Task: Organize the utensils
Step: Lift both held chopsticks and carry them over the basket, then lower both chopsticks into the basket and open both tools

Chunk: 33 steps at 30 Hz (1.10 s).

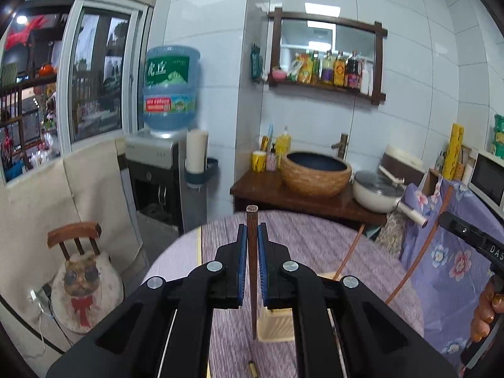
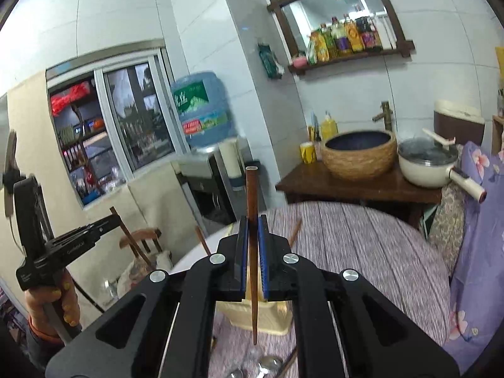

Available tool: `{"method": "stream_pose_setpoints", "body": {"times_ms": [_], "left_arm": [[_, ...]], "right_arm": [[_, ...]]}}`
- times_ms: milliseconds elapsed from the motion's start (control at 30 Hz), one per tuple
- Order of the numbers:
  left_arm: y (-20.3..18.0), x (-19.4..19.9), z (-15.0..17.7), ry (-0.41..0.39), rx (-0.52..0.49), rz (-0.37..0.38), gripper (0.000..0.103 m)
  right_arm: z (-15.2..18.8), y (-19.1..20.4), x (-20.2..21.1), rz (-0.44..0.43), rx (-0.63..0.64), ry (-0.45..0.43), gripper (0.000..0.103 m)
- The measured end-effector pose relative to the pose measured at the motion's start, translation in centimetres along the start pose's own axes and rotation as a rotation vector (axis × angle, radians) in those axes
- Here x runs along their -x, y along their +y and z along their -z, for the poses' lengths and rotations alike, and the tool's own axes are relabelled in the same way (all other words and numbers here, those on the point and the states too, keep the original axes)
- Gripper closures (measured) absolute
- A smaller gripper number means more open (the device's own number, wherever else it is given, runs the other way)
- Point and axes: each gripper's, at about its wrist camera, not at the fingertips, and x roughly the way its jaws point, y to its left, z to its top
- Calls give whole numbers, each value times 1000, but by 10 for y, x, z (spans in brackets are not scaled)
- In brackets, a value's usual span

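The left gripper [image 1: 252, 236] has its fingers clamped tight on a dark wooden chopstick [image 1: 251, 271] standing upright above the purple-clothed worktop [image 1: 330, 245]. The right gripper [image 2: 252, 230] pinches a second chopstick [image 2: 252, 252] the same way, over a cream holder [image 2: 252, 318] on that worktop, spoons [image 2: 267, 363] lying near it

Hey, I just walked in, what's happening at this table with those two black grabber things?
A person is sorting utensils with a handheld gripper in each hand. The left gripper is shut on one dark wooden chopstick, held upright above the purple tablecloth. The right gripper is shut on another chopstick the same way. Below them stands a cream utensil holder, and a few spoons lie on the cloth, waiting.
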Motion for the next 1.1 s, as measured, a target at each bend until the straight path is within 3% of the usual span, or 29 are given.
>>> {"method": "stream_pose_setpoints", "body": {"times_ms": [133, 300, 433, 767, 1033, 1067, 1100], "left_arm": [[-13, 2, -34, -63, 29, 11, 95], [-21, -22, -35, -46, 71, 22, 95], [-22, -47, -13, -21, 79, -4, 95], [-17, -94, 56, 141, 77, 8, 95], [-22, -101, 75, 180, 59, 31, 95], [-23, -101, 76, 179, 56, 30, 94], [-23, -99, 76, 173, 51, 28, 84]], "right_arm": [[-30, 20, -3, 22, 34, -79, 96], [-34, 33, -26, 67, 72, -111, 96], [-10, 29, -55, 96, 84, -80, 96], [51, -5, -109, 115, 17, 64, 96], [70, -16, -123, 127, 3, 110, 96], [72, -17, -123, 124, -2, 106, 96], [73, -19, -122, 119, -7, 101, 96]]}}
